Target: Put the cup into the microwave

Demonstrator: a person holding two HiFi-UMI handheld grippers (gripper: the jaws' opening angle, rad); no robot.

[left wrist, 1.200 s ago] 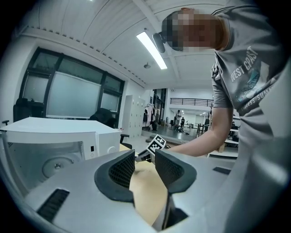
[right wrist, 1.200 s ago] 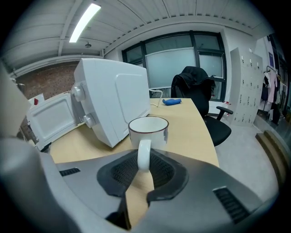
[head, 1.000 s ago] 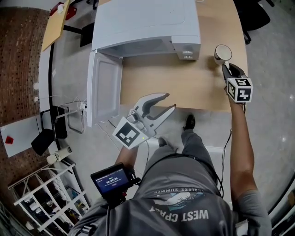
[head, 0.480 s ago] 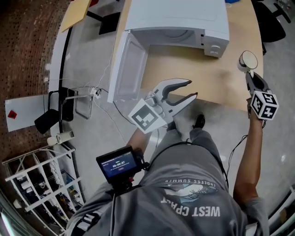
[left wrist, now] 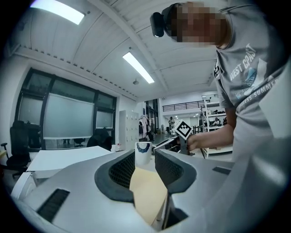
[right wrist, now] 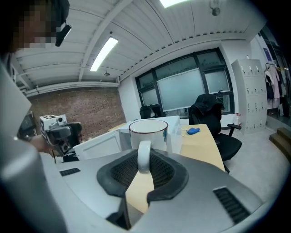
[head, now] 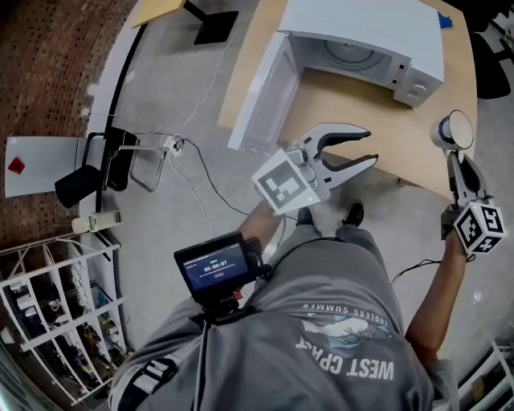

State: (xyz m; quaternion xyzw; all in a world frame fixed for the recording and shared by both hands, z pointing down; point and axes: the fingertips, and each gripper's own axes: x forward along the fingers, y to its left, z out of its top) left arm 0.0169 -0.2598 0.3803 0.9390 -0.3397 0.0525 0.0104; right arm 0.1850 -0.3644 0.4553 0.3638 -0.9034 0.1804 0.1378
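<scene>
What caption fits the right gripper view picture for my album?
Right tongs hold the white ceramic cup by its handle, open white microwave behind.

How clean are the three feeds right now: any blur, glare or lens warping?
Head view: evenly lit, no obvious blur on the cup or microwave, but straight edges bow towards the frame's rim. Left gripper view: heavy fisheye with dark corners, and the ceiling light is blown out. Right gripper view: same warping, cup handle crisp between the jaws, windows bright.
</scene>
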